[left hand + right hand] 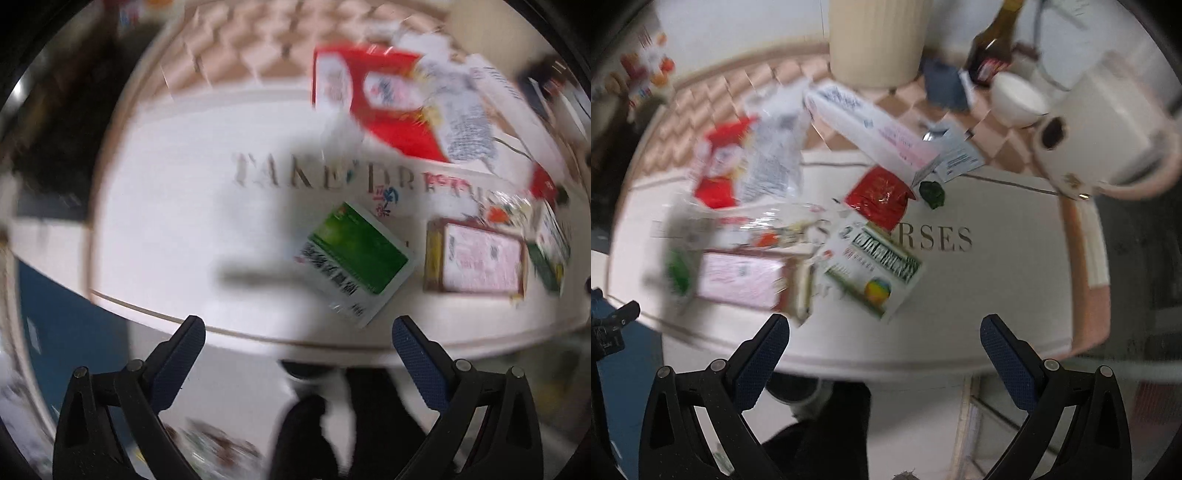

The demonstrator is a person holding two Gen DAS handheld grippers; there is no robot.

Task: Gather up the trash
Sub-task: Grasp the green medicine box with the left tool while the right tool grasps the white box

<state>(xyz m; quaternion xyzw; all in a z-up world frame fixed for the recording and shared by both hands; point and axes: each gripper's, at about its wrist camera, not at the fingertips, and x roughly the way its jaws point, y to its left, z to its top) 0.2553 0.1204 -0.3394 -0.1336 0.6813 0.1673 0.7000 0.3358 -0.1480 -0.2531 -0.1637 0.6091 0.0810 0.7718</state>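
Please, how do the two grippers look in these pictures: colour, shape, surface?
The left gripper and right gripper look alike: two black angled linkage arms with round silver pivot pins and triangular cut-outs, each ending in a finger with a dark blue, finely textured pad. No cables or markings show.

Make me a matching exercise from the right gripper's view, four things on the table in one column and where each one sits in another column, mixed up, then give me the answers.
Things:
1. cream ribbed bin
2. dark bottle
3. red packet
4. white bowl

Places:
A. middle of the table, beside a small green wrapper
B. far edge, centre, by the wall
C. far right, just in front of the bottle
D. far right, standing behind the bowl

Pairs: 1-B, 2-D, 3-A, 4-C
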